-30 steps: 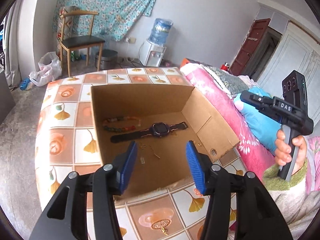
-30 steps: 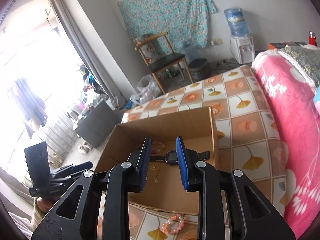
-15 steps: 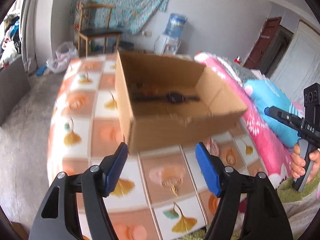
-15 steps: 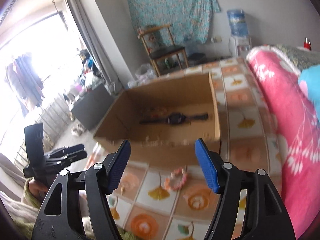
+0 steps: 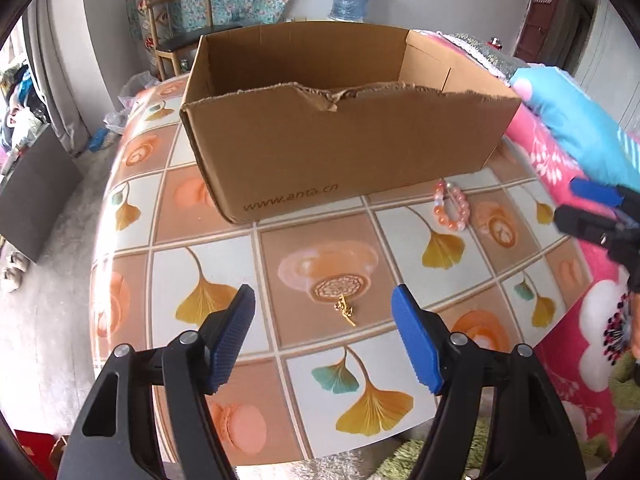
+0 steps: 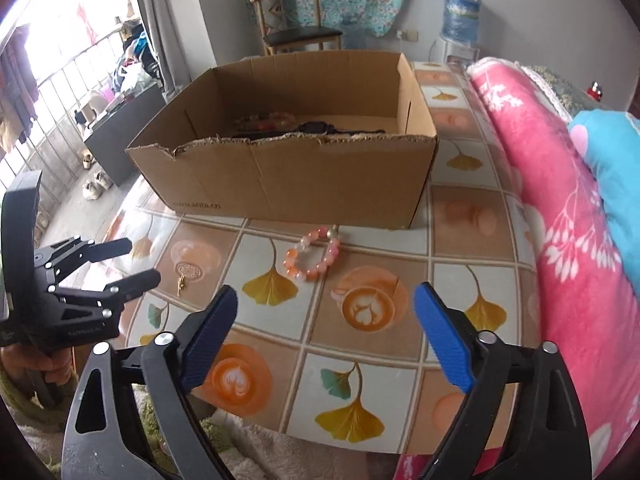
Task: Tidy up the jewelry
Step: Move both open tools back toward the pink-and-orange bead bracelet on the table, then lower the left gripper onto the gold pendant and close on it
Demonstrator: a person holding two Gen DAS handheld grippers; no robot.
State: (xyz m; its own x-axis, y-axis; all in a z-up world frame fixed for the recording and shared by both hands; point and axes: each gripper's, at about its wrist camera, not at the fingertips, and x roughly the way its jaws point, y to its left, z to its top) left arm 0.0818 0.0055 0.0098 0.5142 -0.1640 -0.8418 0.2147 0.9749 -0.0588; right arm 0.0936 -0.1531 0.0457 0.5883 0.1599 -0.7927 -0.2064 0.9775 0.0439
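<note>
An open cardboard box [image 5: 352,148] [image 6: 288,172] stands on the tiled table. In the right wrist view a black watch [image 6: 316,128] and a beaded bracelet [image 6: 264,120] lie inside it. A pink bead bracelet [image 5: 450,206] [image 6: 314,254] lies on the table in front of the box. A small gold pendant [image 5: 346,310] [image 6: 181,283] lies nearer the front edge. My left gripper [image 5: 323,338] is open and empty, just short of the pendant. My right gripper [image 6: 325,334] is open and empty, short of the pink bracelet.
A pink flowered blanket [image 6: 560,200] and a blue pillow [image 5: 572,128] lie along the table's right side. The table's left edge drops to the floor [image 5: 44,280]. A chair [image 6: 296,28] and water dispenser [image 6: 460,28] stand behind.
Both grippers have drawn back from over the box and lowered to the table in front of it. The right gripper has opened wider.
</note>
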